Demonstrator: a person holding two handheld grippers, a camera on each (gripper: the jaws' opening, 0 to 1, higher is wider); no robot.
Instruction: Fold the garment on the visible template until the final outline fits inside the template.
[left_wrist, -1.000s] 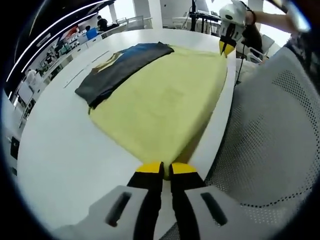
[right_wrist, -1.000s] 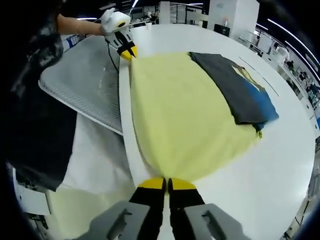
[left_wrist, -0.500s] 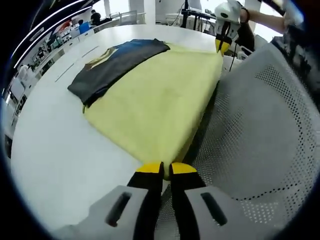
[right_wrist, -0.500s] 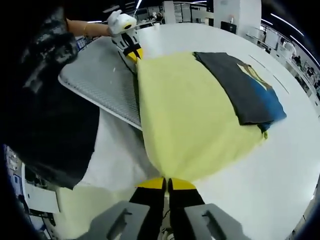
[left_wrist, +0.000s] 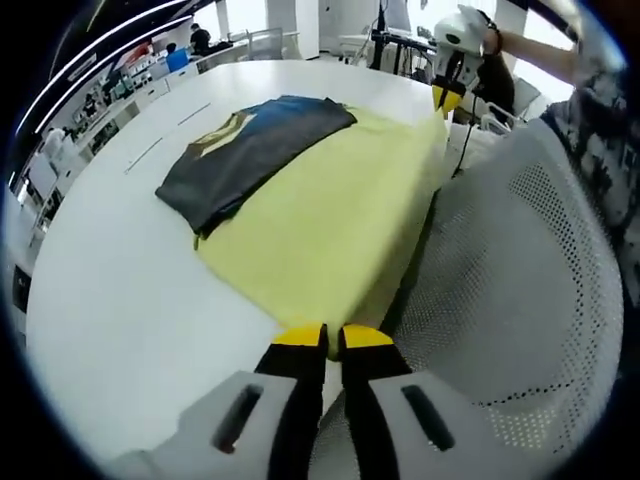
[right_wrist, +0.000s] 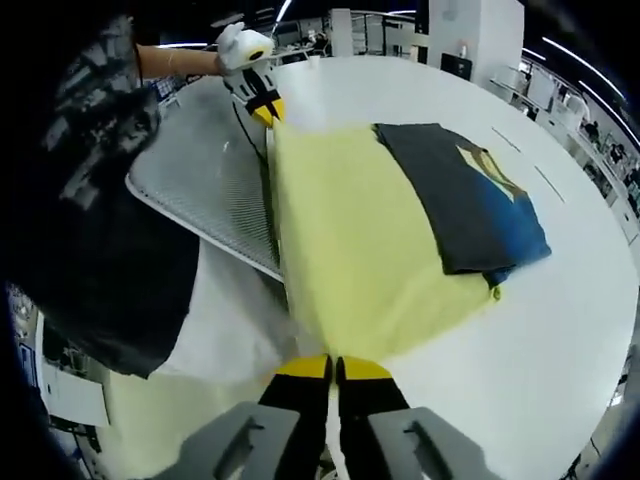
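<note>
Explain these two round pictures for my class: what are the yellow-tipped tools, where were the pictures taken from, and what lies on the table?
A person holds a two-jaw gripper in each hand; a fisheye camera rides on each. In the left gripper view, the left gripper pinches one corner of a yellow cloth, with the right gripper at the far corner. The right gripper view shows the reverse: the right gripper near, the left gripper far. The cloth lies on a white table. A folded dark garment rests on the cloth. A perforated white chair stands beside the table.
</note>
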